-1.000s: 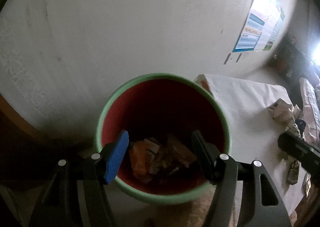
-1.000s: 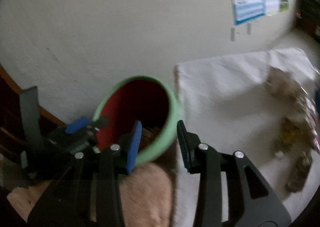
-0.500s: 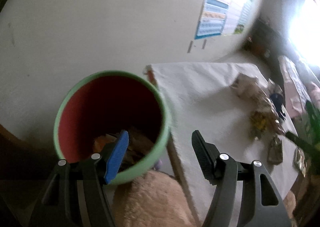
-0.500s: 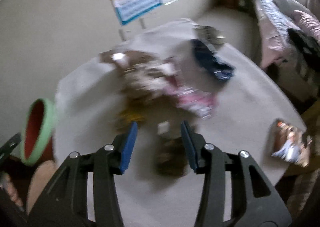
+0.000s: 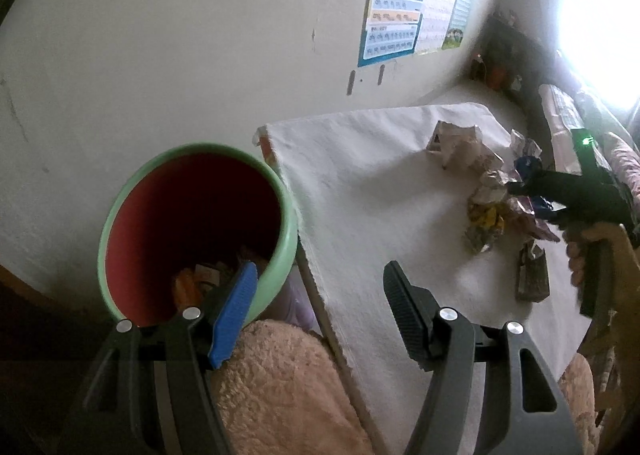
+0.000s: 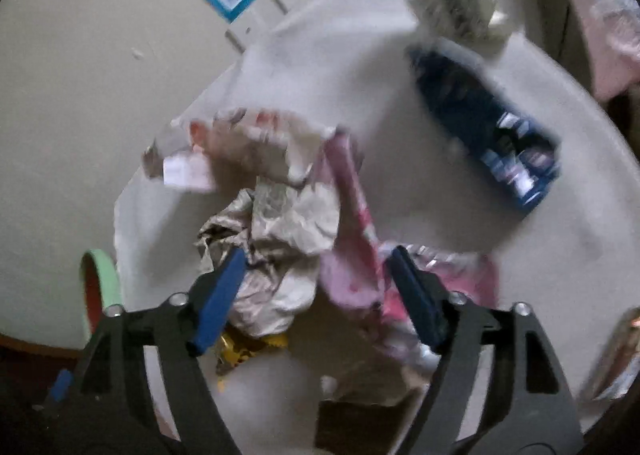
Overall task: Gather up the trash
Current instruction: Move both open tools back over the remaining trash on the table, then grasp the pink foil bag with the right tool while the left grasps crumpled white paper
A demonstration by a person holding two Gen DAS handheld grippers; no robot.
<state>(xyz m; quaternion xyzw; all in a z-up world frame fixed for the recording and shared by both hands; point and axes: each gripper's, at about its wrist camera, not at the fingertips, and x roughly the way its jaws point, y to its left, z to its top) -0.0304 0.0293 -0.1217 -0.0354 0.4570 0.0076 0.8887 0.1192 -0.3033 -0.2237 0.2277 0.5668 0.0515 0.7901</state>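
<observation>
Trash (image 6: 280,239) lay heaped on the white-covered worktop (image 6: 460,223), and the right gripper (image 6: 312,287) hung directly over it with its fingers (image 6: 218,295) spread wide and nothing between them. Straight ahead of those fingers sat a crumpled grey-white wad, with a pink wrapper (image 6: 352,223) just beside it toward the right finger; the wrapper's long axis ran away from the camera, roughly in line with the gripper's reach, so the fingers would close across its width. A yellow scrap (image 6: 248,347) peeked out under the wad, below the left finger, and a blue packet (image 6: 488,127) lay well apart, farther out to the right. Motion blur softened this view, so the finer pieces could not be told apart. The left gripper (image 5: 320,315) was likewise open and empty, held near the worktop's edge with one finger in front of the green-rimmed bin (image 5: 288,231), which stood just beside the worktop and already had a few wrappers in its bottom. From that side the pile (image 5: 492,195) lay well off to the right, with the right gripper (image 5: 580,195) over it. The right hand was plainly the nearer one, and the next move probably called for a short drop onto the wad or pink wrapper. Loose neighbours might have been dragged along.
</observation>
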